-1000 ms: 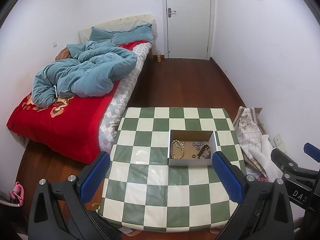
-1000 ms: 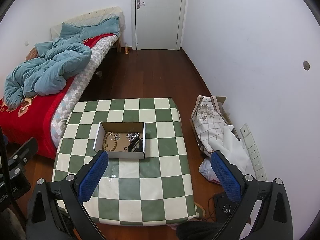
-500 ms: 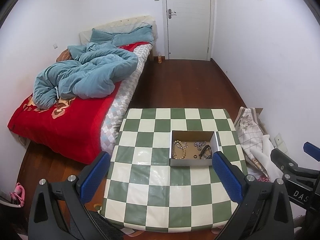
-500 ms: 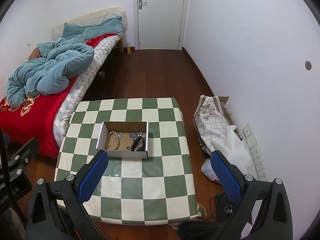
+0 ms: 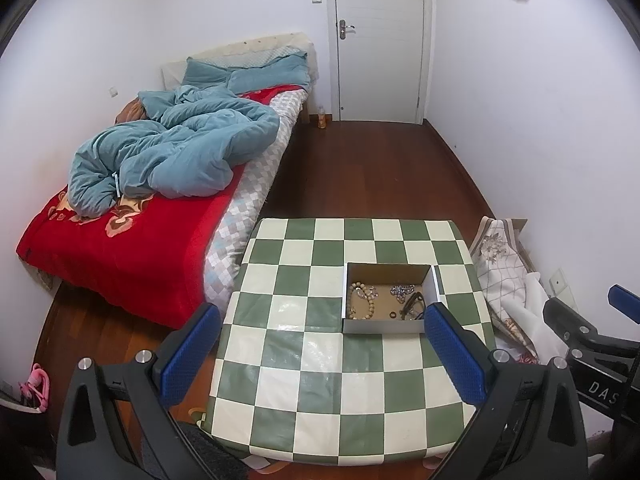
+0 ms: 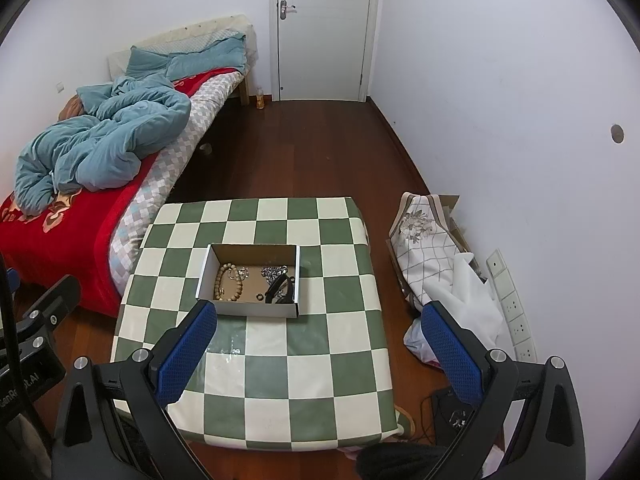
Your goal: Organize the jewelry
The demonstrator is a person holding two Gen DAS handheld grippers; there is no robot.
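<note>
Jewelry box [image 5: 386, 298] beyond spread jaws

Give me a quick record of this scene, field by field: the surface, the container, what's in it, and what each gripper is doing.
surface: table with green and white checkered cover
container: open cardboard box on the table
contents: wooden bead bracelet, silver chain, black item, small dark ring
left gripper: open, empty, above the table's near side
right gripper: open, empty, short of the box
beside table: bed, wooden floor
</note>
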